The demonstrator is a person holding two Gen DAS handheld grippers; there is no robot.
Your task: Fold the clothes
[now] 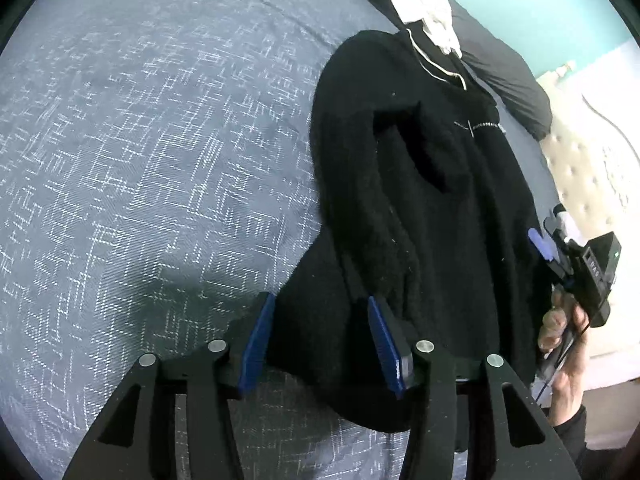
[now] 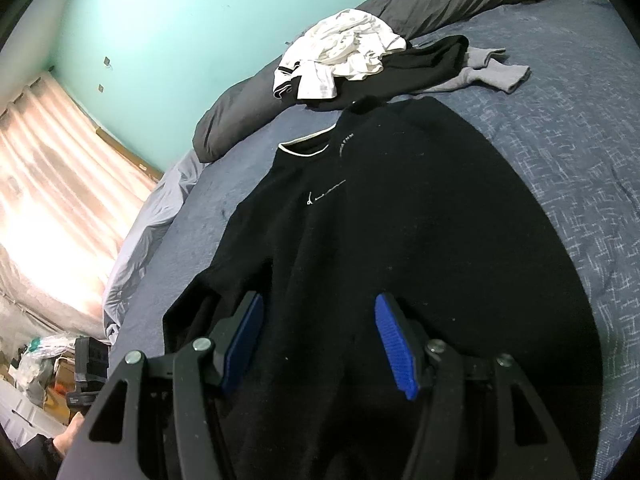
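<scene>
A black sweater (image 2: 384, 216) lies spread on the blue patterned bed cover (image 1: 140, 160), collar toward the grey pillows (image 2: 440, 4) at the head of the bed, one sleeve folded over its body. The left gripper (image 1: 322, 344) hangs over the sweater's lower edge, jaws partly apart with a fold of black cloth between them; whether the pads press it I cannot tell. The right gripper (image 2: 320, 344) stands open over the hem, gripping nothing. White clothes (image 2: 344, 56) lie heaped by the pillows
</scene>
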